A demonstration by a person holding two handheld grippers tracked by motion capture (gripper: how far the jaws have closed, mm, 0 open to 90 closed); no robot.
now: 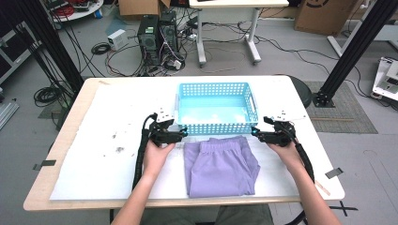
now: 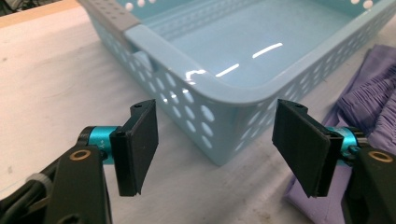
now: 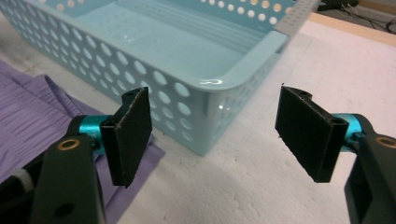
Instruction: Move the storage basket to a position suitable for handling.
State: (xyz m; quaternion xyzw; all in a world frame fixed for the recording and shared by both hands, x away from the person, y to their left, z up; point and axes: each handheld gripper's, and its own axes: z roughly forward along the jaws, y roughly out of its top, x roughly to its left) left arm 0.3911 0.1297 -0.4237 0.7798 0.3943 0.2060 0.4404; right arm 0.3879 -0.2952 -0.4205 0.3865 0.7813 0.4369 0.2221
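Note:
A folded lilac pair of shorts lies on the white sheet near the table's front, just in front of an empty light-blue perforated basket. My left gripper is by the basket's near left corner, jaws wide apart with nothing between them. My right gripper stands at the basket's near right corner, open too, its pads clear of cloth. Lilac fabric lies at the right edge of the left gripper view and at the left of the right gripper view.
The white sheet covers the tabletop, with bare room to the left and right of the shorts. Beyond the table stand computer towers, cables, a white desk and black frame posts.

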